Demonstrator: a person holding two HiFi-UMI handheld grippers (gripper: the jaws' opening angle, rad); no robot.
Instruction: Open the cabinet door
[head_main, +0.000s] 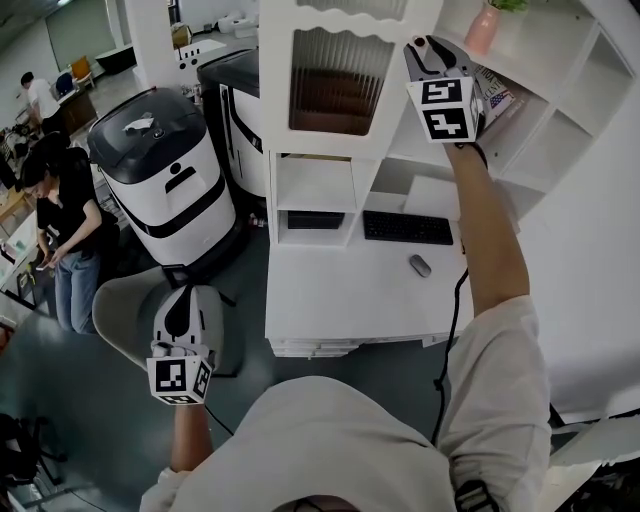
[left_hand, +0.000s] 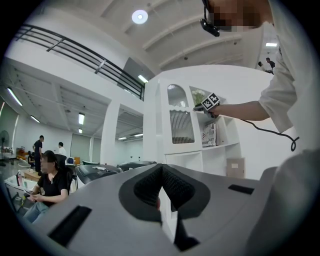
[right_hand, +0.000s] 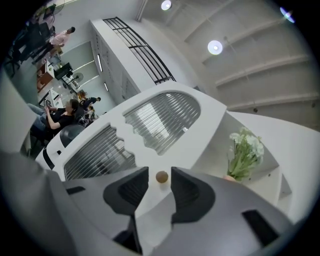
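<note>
The white cabinet has a door (head_main: 340, 80) with a ribbed glass pane, also in the left gripper view (left_hand: 181, 125) and the right gripper view (right_hand: 160, 117). My right gripper (head_main: 425, 50) is raised at the door's right edge. In its own view a small brown round knob (right_hand: 161, 176) on the door's white frame sits between the open jaws of the right gripper (right_hand: 160, 181), with a gap on each side. My left gripper (head_main: 185, 300) hangs low at the left, away from the cabinet. Its pads (left_hand: 150, 187) meet, so it (left_hand: 161, 172) is shut on nothing.
Open shelves to the right of the door hold a pink vase with a plant (head_main: 483, 25) and books (head_main: 497, 95). Below lie a keyboard (head_main: 407, 228) and a mouse (head_main: 420, 265) on the white desk (head_main: 340, 300). Black-and-white machines (head_main: 165, 180) and people (head_main: 65, 230) are at the left.
</note>
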